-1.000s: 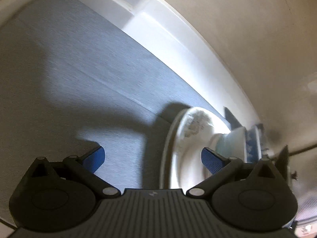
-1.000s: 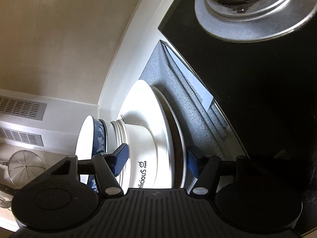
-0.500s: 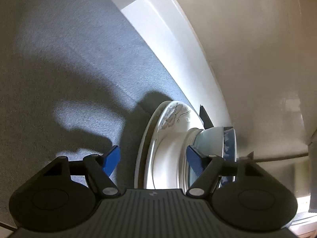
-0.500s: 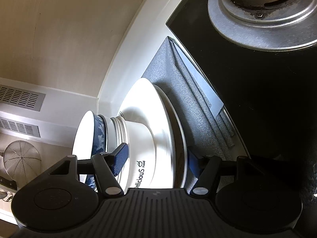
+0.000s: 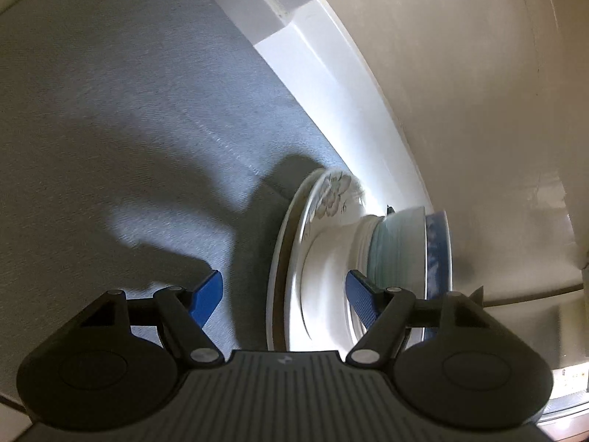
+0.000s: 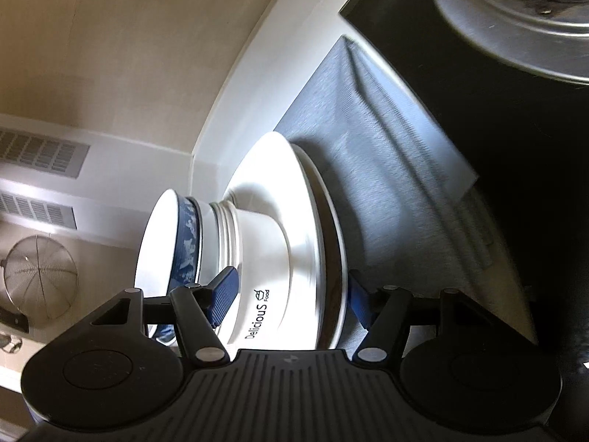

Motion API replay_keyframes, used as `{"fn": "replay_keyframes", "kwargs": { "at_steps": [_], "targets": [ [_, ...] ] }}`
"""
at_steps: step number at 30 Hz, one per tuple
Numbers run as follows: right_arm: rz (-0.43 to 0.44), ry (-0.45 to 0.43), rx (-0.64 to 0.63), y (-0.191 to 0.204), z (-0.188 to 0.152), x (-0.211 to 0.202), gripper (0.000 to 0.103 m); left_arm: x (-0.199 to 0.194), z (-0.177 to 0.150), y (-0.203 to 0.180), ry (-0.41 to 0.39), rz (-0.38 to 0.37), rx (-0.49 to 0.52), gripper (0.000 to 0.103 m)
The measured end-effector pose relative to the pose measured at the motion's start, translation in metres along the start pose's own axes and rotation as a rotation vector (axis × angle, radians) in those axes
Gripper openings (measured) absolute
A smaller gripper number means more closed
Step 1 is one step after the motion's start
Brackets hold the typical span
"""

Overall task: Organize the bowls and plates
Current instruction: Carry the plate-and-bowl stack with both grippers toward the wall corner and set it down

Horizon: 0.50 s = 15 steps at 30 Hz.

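A stack of dishes lies sideways in both views on a grey mat [image 5: 110, 110]: a brown-rimmed plate, a floral plate [image 5: 331, 199], a white "Delicious Food" bowl [image 6: 257, 258], a pale green bowl [image 5: 397, 246] and a blue patterned bowl [image 6: 186, 235] on top. My right gripper [image 6: 291, 300] is shut on the stack, one pad on the white bowl and the other under the plates. My left gripper [image 5: 285, 296] straddles the plates from the other side. One of its pads sits by the white bowl's base. The other stands apart from the plate rim, over the mat.
A black stove top [image 6: 478, 110] with a metal burner ring [image 6: 515, 18] borders the mat [image 6: 386, 184]. A white ledge [image 5: 331, 73] and beige wall run behind the stack. A wire strainer [image 6: 40, 276] hangs further off.
My left gripper's jaws have narrowed and it has slid in around the plates. The right gripper keeps its grip, and the stove has drifted toward the upper right of its view.
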State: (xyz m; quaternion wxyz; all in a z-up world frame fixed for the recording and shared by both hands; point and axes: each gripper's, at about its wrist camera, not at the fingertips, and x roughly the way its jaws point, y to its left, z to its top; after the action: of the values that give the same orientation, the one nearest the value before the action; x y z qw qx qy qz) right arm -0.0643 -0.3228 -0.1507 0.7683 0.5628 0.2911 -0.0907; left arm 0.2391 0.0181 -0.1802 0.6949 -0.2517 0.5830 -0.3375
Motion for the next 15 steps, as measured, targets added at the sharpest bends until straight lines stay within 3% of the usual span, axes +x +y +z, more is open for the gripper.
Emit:
{"fn": "replay_keyframes", "kwargs": {
  "at_steps": [11, 15],
  "targets": [
    [0.011, 0.093, -0.099, 0.025, -0.001, 0.037, 0.065, -0.014, -0.005, 0.014, -0.015, 0.021, -0.017, 0.076],
    [0.006, 0.155, -0.155, 0.036, -0.002, 0.058, 0.059, -0.018, -0.01, 0.012, -0.025, 0.028, -0.011, 0.076]
  ]
}}
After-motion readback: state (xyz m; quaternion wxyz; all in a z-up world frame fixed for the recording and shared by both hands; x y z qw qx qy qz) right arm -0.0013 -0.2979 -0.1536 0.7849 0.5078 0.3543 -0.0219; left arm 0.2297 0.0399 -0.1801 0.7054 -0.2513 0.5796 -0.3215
